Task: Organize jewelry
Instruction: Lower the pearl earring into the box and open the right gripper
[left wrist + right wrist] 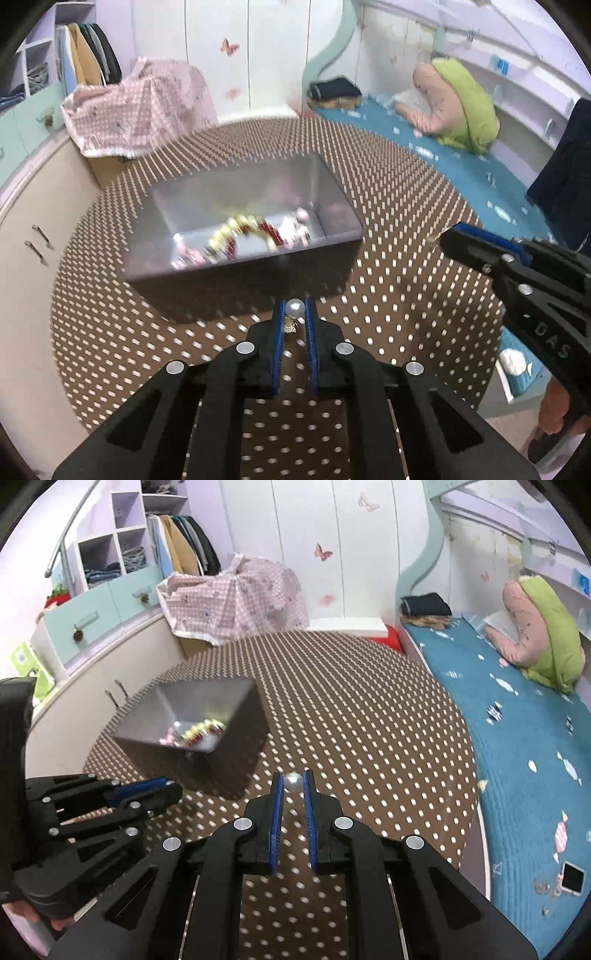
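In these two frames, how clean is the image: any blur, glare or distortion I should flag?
Left wrist view: the box and the jewelry inside it are motion-smeared, while the left gripper and its pearl stay crisp. Right wrist view: similar smear on the box, the right gripper sharp. Both views bend the table edges fisheye-style and are dark at the corners.

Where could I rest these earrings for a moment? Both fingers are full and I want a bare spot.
The brown dotted tabletop is bare between the grey box and the blue bedspread, and also in front of the box. The box floor is crowded with jewelry. The left gripper and right gripper each pinch a pearl earring.
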A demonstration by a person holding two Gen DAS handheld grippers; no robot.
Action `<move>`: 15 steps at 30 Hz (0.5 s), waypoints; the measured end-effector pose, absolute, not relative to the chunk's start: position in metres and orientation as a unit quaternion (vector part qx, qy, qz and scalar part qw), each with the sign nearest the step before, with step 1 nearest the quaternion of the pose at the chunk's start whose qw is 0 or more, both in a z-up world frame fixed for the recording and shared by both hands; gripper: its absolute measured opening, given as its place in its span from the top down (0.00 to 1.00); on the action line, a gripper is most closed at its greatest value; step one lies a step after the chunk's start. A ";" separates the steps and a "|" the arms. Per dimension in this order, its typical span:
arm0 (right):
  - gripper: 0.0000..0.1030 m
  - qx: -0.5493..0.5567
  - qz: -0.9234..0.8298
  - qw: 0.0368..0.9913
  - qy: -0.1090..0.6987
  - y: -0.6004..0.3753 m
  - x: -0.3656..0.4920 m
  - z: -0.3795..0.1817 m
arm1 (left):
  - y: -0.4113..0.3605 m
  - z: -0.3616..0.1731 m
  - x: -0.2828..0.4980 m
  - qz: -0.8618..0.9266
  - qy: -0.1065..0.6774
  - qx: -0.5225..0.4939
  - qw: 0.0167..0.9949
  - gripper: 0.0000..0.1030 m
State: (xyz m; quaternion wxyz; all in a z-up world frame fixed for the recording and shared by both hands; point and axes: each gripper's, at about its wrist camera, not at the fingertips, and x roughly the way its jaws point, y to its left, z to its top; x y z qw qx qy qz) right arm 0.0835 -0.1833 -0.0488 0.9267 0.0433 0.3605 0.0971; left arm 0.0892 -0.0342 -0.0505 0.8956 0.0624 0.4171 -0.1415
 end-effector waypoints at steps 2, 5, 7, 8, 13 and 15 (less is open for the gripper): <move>0.89 0.039 0.103 0.931 0.347 -0.176 0.083 -0.037 | -0.026 -0.037 0.088 -0.139 0.399 0.058 0.905 0.91; 0.89 0.036 0.118 0.936 0.329 -0.163 0.085 -0.020 | -0.015 -0.017 0.092 -0.135 0.372 0.051 0.917 0.91; 0.89 0.034 0.128 0.938 0.321 -0.154 0.089 -0.011 | -0.007 -0.007 0.102 -0.134 0.364 0.043 0.921 0.91; 0.89 0.031 0.136 0.938 0.318 -0.148 0.092 -0.007 | -0.004 -0.005 0.106 -0.131 0.364 0.041 0.921 0.91; 0.88 0.028 0.165 0.932 0.322 -0.126 0.111 0.000 | 0.007 -0.007 0.127 -0.127 0.368 0.026 0.921 0.90; 0.86 0.032 0.161 0.931 0.326 -0.123 0.117 0.000 | 0.011 -0.010 0.131 -0.125 0.371 0.024 0.920 0.80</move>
